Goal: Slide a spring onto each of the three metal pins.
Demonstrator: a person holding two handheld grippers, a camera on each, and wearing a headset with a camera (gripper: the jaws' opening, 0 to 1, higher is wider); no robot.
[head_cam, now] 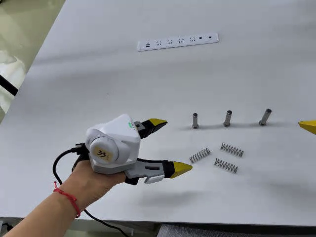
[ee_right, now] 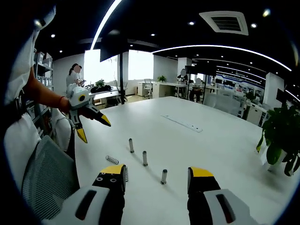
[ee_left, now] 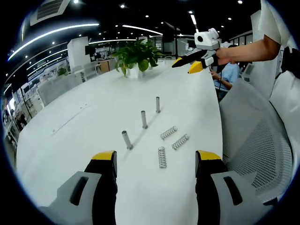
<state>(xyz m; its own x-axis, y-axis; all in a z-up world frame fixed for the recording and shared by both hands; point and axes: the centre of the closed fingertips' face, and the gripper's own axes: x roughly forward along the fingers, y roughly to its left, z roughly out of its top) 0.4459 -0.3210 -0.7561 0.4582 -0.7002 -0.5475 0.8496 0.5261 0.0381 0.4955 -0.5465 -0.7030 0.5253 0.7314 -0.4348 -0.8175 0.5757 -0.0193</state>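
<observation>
Three short metal pins [head_cam: 195, 120] [head_cam: 227, 118] [head_cam: 265, 117] stand upright in a row on the white table [head_cam: 98, 89]. In front of them lie three loose springs [head_cam: 200, 155] [head_cam: 232, 149] [head_cam: 225, 165], flat on the table. My left gripper [head_cam: 170, 145] hovers just left of the springs, open and holding nothing. In the left gripper view the nearest spring [ee_left: 161, 157] lies between my jaws, with the pins [ee_left: 144, 119] beyond. My right gripper [ee_right: 157, 171] is open, facing the pins [ee_right: 145, 158] from the other side. One of its yellow fingertips [head_cam: 308, 126] reaches in at the right edge.
A white power strip [head_cam: 177, 42] lies at the far side of the table. A potted plant [ee_left: 138, 54] stands at one table end. A mesh chair [ee_left: 253, 140] sits beside the table's near edge. A black cable [head_cam: 61, 160] trails from the left gripper.
</observation>
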